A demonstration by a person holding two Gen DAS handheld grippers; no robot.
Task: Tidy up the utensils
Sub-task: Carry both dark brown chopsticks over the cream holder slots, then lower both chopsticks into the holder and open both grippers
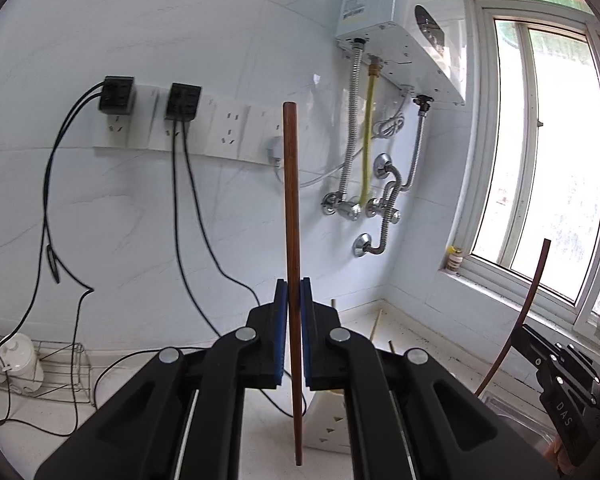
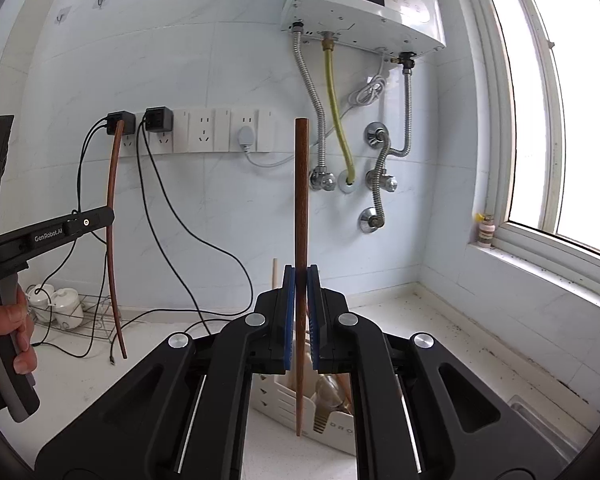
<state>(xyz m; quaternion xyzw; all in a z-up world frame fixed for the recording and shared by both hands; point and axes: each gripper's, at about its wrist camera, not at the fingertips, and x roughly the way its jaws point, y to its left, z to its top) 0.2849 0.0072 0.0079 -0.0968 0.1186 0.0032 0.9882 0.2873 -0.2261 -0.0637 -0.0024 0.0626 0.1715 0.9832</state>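
My left gripper is shut on a brown wooden chopstick held upright, thick end up. My right gripper is shut on a second brown chopstick, also upright. A white utensil holder with several utensils in it stands on the counter just below and beyond the right gripper; it also shows in the left wrist view. The right gripper and its chopstick show at the right of the left wrist view. The left gripper and its chopstick show at the left of the right wrist view.
A wire rack with white jars stands at the left by the wall. Black cables hang from wall sockets onto the counter. A water heater with pipes is above. A metal sink edge lies at the right under the window.
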